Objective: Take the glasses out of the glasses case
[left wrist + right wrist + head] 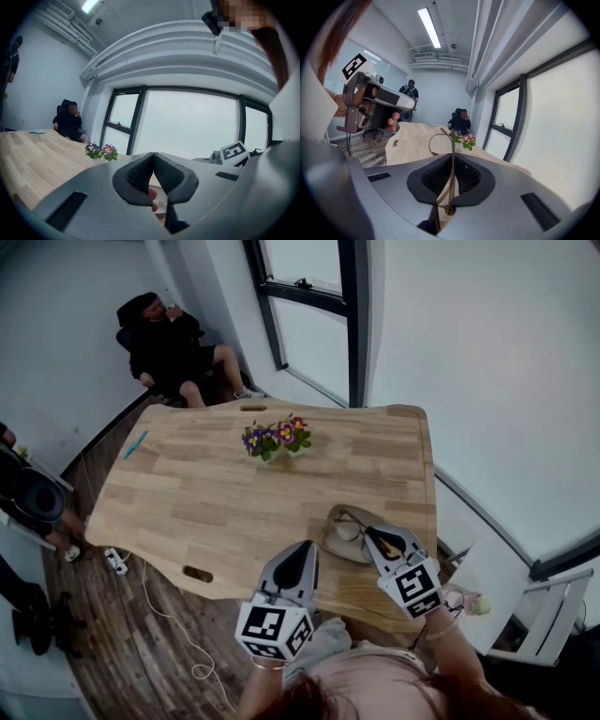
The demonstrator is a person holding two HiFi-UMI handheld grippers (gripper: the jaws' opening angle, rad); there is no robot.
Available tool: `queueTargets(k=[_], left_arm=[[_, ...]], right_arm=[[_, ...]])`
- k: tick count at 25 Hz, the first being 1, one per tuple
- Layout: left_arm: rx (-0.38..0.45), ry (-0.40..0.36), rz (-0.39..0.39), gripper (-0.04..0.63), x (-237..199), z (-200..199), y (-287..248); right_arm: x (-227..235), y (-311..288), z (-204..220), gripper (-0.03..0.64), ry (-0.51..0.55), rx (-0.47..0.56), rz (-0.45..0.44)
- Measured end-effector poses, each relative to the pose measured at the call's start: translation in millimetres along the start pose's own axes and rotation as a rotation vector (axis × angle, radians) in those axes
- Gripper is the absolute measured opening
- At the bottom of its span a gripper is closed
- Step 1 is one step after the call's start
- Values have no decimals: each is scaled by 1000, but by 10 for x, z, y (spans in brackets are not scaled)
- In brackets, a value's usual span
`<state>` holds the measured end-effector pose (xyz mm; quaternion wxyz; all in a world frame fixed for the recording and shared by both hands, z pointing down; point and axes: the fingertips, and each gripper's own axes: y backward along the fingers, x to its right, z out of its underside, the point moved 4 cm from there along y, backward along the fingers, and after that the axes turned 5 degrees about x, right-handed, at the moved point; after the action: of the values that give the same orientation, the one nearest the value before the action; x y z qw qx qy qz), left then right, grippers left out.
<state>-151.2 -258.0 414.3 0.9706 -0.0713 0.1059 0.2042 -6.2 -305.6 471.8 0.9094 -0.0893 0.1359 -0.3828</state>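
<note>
An open beige glasses case (349, 545) lies near the front right edge of the wooden table (206, 493). Thin wire-framed glasses (346, 517) rise out of it. My right gripper (371, 533) is over the case, shut on one temple of the glasses (451, 140), which stands upright between its jaws (452, 158) with a lens rim curving off to the left. My left gripper (305, 547) hangs just left of the case, its jaws (153, 154) shut with nothing between the tips. Part of the case (161, 199) shows below them.
A small pot of purple and pink flowers (277, 439) stands mid-table and a blue pen (136, 443) lies at the far left. A person sits in a chair (169, 345) in the far corner. A white side table (511, 592) is on the right.
</note>
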Motion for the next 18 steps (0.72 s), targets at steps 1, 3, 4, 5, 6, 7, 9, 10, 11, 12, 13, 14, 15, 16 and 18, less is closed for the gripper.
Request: queueTargets(k=[1, 3, 4, 5, 6, 7, 9, 10, 11, 12, 13, 14, 15, 16, 18], left_arm=[[5, -1, -4, 2, 15, -15, 19], [15, -4, -12, 2, 48, -46, 56], [19, -6, -15, 2, 66, -61, 75], [23, -8, -18, 2, 85, -75, 94], [28, -11, -21, 2, 103, -88, 113], [32, -13, -23, 2, 121, -99, 133], [39, -16, -29, 2, 154, -122, 172], [43, -17, -32, 2, 170, -133, 193], [46, -19, -34, 2, 186, -145, 217], [49, -21, -36, 2, 204, -154, 241], [50, -24, -37, 2, 222, -163, 265], [52, -27, -39, 2, 240, -172, 287], [54, -31, -40, 2, 257, -183, 308], [56, -34, -41, 2, 274, -195, 327], [61, -35, -42, 2, 308, -216, 366]], right_arm=[[5, 48, -50, 14, -13, 18, 10], [15, 146, -142, 14, -36, 51, 28], [19, 196, -182, 14, -46, 65, 36], [21, 245, -218, 14, -54, 79, 43], [23, 294, -251, 14, -60, 91, 50], [25, 342, -282, 14, -64, 102, 57], [25, 435, -341, 14, -73, 124, 70], [23, 482, -371, 14, -79, 135, 75], [20, 530, -398, 14, -86, 146, 81], [19, 578, -422, 14, -92, 158, 87], [21, 626, -441, 14, -96, 170, 96], [24, 672, -457, 14, -100, 184, 104], [25, 717, -474, 14, -106, 199, 111], [23, 761, -495, 14, -113, 213, 117], [13, 850, -534, 14, -125, 233, 128]])
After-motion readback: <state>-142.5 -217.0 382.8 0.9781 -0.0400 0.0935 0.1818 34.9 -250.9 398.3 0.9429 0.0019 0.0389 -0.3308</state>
